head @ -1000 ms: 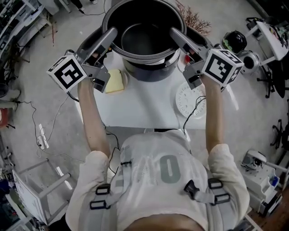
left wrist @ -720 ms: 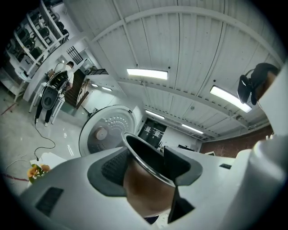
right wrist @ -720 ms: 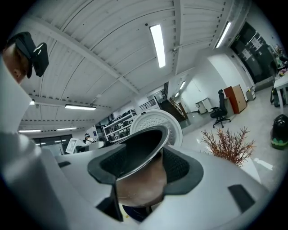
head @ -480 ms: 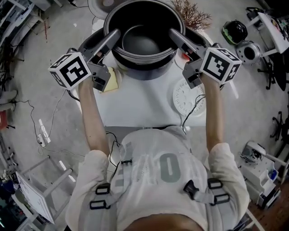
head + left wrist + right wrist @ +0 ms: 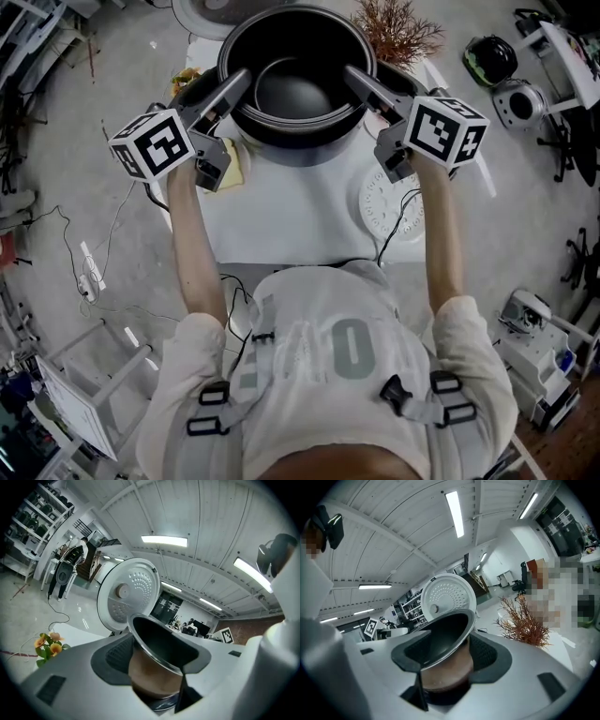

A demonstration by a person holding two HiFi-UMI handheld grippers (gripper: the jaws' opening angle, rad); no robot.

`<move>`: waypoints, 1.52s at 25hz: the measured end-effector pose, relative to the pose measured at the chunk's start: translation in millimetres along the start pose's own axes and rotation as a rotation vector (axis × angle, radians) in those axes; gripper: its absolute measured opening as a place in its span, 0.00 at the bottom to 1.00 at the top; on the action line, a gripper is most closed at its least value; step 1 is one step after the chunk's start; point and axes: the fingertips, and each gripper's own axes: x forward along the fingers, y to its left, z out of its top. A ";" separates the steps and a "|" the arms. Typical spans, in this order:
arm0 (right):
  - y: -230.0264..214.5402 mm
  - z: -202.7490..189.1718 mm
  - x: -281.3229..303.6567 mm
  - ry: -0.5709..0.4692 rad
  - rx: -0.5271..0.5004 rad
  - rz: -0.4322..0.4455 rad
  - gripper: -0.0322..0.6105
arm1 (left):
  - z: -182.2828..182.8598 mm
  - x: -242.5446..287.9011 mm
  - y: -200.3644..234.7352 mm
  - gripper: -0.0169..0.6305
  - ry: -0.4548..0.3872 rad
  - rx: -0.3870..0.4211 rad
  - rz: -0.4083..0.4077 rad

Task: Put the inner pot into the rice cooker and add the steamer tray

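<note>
The left gripper [image 5: 234,84] is closed on the left side of the rim of the inner pot [image 5: 295,89], and the right gripper [image 5: 356,80] is closed on the right side of the same rim. In both gripper views the metal rim sits between the pads, and the brown outer wall of the pot hangs below them. The pot is over the mouth of the rice cooker [image 5: 300,155] at the far edge of the table [image 5: 291,216]; how deep it already sits I cannot tell. The white lid [image 5: 127,595] stands open behind it. The white perforated steamer tray [image 5: 386,202] lies on the table, near the right gripper and apart from the cooker.

The risk, I think, is in the tilt. Only the thin rim is pinched, so if one hand goes lower than the other, the pot may catch on the edge of the cooker or slide out of one grip. The right arm is also close above the tray and could push it.

Compared with the earlier frames, both grippers have sunk with the pot and moved toward the far side. The grip itself is the same, and more of the tray is now uncovered.
</note>
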 end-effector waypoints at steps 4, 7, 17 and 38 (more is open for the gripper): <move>-12.2 -12.8 8.0 0.034 -0.021 -0.019 0.43 | -19.8 8.8 16.4 0.41 0.069 0.035 0.062; -18.7 -22.7 13.8 0.063 -0.054 -0.046 0.43 | -31.0 12.2 26.3 0.41 0.101 0.039 0.090; -34.1 -52.2 28.6 0.159 -0.143 -0.120 0.43 | -61.7 16.0 49.4 0.41 0.201 0.061 0.148; -49.1 -73.8 26.3 0.233 -0.314 -0.337 0.42 | -82.0 16.6 55.4 0.41 0.281 0.298 0.319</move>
